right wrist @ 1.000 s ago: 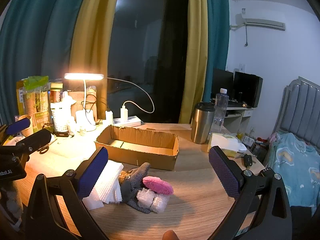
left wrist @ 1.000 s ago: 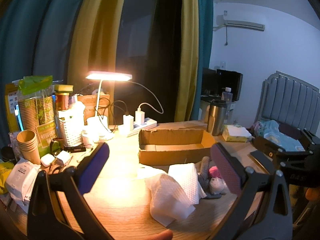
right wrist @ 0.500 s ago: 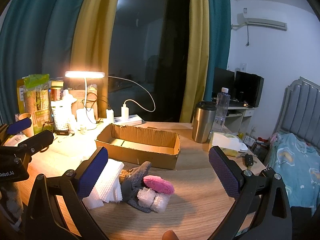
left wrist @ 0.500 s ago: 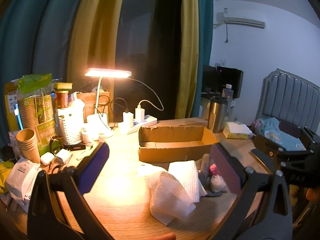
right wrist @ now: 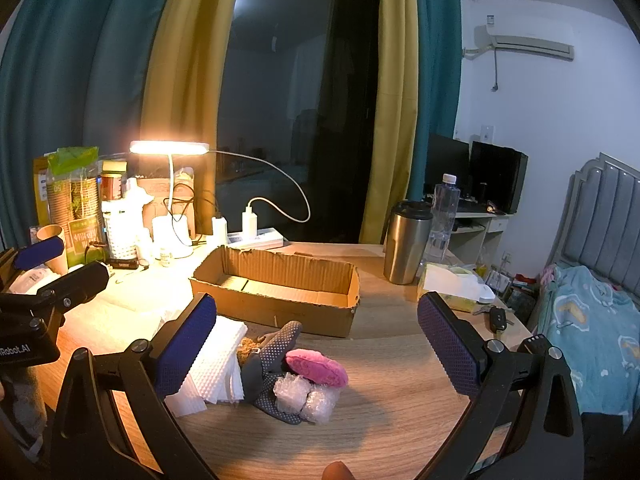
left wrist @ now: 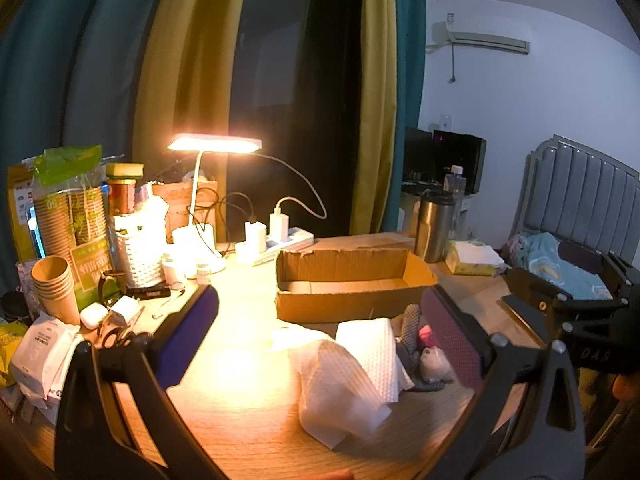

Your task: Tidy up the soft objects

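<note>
Grey glove [right wrist: 272, 360] is being partly hidden by the pink pad [right wrist: 316, 367] and white foam sheets [right wrist: 218, 364]. Left gripper [left wrist: 320, 334] and right gripper [right wrist: 316, 340] are being held spread, empty.

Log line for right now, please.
left gripper: open, empty | right gripper: open, empty | soft pile: on table, before cardboard box | box: no items visible

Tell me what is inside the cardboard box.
The cardboard box shows only bare cardboard floor flaps; nothing soft is in it. Its near wall hides the front strip of the floor in both views.
</note>
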A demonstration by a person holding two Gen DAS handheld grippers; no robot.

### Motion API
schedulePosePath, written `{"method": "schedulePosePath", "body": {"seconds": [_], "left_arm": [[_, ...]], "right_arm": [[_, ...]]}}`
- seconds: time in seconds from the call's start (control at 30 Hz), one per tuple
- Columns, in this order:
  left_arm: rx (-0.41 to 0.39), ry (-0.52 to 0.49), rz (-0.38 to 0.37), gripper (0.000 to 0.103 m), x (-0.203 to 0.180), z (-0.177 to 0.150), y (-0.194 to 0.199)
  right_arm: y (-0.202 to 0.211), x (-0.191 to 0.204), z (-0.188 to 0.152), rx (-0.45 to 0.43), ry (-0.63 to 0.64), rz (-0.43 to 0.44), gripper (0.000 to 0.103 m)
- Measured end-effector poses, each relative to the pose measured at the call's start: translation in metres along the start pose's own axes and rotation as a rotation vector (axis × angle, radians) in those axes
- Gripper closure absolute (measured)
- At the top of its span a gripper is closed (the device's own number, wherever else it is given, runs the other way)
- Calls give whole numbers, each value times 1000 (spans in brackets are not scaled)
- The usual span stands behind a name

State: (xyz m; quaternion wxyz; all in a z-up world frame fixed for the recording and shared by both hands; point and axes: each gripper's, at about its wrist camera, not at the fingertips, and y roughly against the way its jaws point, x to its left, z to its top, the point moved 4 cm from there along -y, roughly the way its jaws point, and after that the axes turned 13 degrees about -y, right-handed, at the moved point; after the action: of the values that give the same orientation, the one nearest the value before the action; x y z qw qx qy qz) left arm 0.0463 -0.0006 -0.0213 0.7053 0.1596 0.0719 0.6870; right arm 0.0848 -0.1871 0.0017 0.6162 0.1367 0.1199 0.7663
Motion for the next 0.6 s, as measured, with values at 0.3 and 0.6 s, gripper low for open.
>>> {"method": "schedulePosePath", "body": {"seconds": [0.3,0.6], "left_arm": [[1,0,-1,1,0,0,0],[-1,1,1,1,2,-1,1]], "right_arm": [[0,0,1,1,1,0,1],[-1,0,1,2,0,1,1]]}}
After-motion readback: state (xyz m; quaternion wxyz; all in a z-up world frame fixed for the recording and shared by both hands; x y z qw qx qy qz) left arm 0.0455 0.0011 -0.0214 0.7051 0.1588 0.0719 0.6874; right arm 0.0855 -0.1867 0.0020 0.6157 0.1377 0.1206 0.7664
